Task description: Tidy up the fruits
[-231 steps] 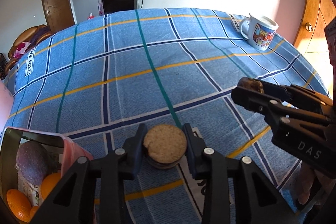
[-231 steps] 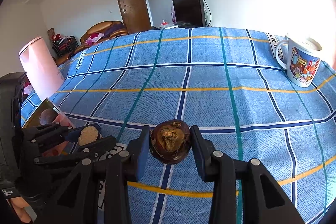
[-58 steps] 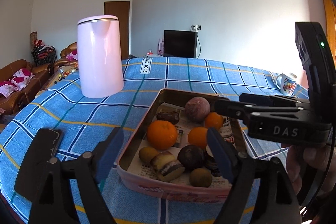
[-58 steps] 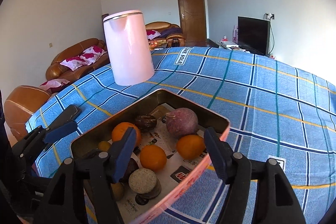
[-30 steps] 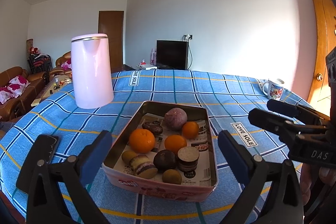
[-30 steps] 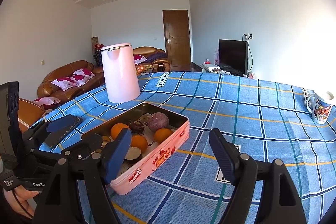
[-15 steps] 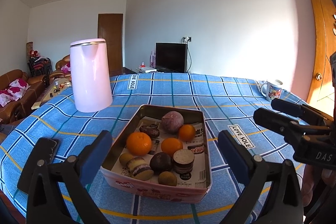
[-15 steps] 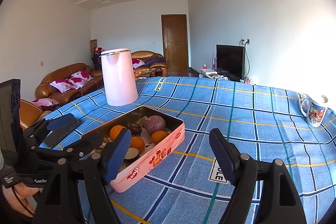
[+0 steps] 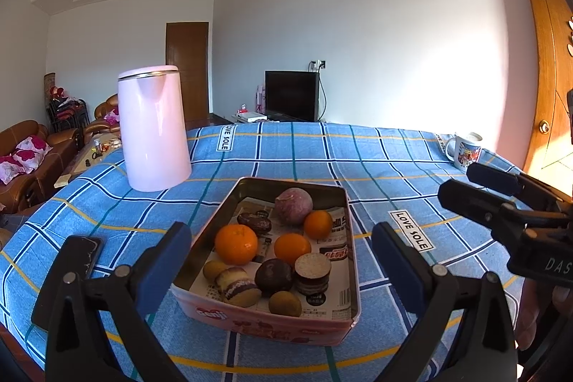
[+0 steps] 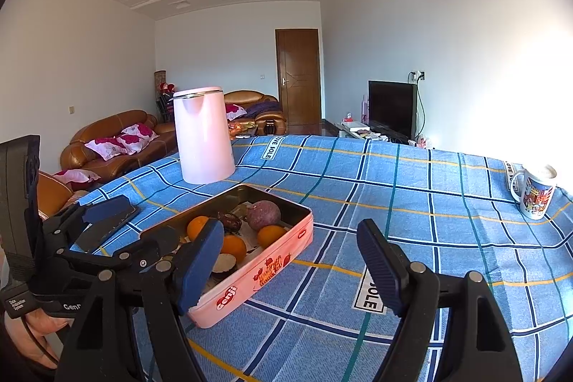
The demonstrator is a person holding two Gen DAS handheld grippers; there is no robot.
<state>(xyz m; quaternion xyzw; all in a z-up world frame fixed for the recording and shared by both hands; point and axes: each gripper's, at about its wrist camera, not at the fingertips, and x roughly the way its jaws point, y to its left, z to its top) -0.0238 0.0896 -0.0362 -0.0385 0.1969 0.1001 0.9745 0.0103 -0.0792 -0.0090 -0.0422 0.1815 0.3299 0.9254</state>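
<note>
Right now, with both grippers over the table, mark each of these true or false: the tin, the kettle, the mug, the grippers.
1. The pink tin holds oranges and other fruit. True.
2. The pink kettle stands inside the tin. False: it stands on the blue checked tablecloth beyond the tin.
3. The left gripper is open and holds nothing. True.
4. The right gripper is shut on an orange. False: its jaws are apart with nothing between them.
5. The printed mug lies tipped over. False: it stands upright near the table's far right edge.
</note>
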